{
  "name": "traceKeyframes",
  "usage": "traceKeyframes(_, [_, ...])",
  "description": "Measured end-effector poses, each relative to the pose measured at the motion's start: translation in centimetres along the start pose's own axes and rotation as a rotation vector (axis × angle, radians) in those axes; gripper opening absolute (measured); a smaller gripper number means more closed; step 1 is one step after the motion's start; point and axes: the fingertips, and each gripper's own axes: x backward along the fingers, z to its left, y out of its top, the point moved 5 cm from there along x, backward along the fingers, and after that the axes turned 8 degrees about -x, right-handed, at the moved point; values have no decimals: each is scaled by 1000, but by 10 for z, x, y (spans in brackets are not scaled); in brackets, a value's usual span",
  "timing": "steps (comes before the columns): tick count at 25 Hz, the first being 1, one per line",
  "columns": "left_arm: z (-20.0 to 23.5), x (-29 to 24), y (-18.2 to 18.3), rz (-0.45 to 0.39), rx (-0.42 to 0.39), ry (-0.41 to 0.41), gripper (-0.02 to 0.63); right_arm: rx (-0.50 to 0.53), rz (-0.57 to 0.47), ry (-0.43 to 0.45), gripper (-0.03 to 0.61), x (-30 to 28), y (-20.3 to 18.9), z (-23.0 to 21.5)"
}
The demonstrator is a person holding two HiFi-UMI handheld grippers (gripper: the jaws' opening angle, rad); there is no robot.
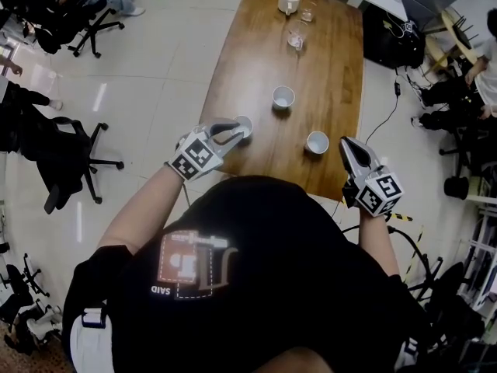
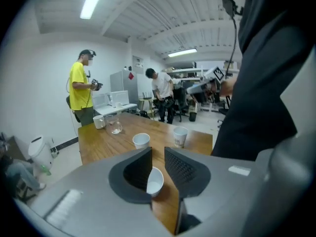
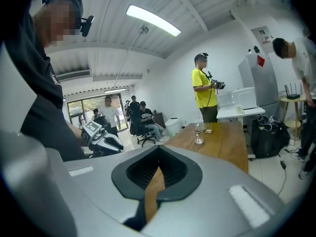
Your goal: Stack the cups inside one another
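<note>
White cup (image 2: 155,181) stands on wooden table (image 1: 330,76), between parted jaws of left gripper (image 2: 158,156), not pinched. Looks light, thin-walled, easily crushed or tipped: take one wall at rim, gently. Second cup (image 1: 283,97) and third cup (image 1: 317,142) stand farther along. Right gripper (image 3: 158,157) clenched, empty.

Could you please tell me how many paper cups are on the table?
3. One cup is between the left gripper's parted jaws, a second cup stands at the table's middle, a third cup stands by the right gripper. The handled mug at the far end isn't counted.
</note>
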Motion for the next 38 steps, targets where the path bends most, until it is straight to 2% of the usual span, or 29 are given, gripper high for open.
traceKeyframes(6, [-29, -36, -53, 393, -426, -223, 101, -7, 11, -13, 14, 6, -4, -4])
traceKeyframes(9, [-32, -51, -78, 514, -536, -275, 101, -12, 31, -24, 14, 12, -9, -6])
traceKeyframes(11, [-30, -57, -85, 553, -574, -274, 101, -14, 38, -33, 14, 16, -12, -8])
traceKeyframes(13, [-28, -61, -87, 571, -595, -260, 89, -18, 38, -41, 14, 20, -14, -12])
traceKeyframes(16, [-24, -65, -82, 572, -585, -249, 19, -21, 45, -47, 14, 25, -15, -15])
traceKeyframes(21, [-18, -62, -60, 541, -546, -255, 12, -26, 26, -48, 14, 28, -16, -18])
traceKeyframes(25, [0, -60, -27, 495, -514, -233, 12, -23, 11, -51, 14, 31, -15, -17])
traceKeyframes(33, [38, -94, 50, 415, -586, -206, 12, -47, -19, -96, 14, 52, -21, -25])
traceKeyframes(38, [47, -132, 65, 439, -646, -231, 12, -70, -36, -142, 14, 72, -27, -33])
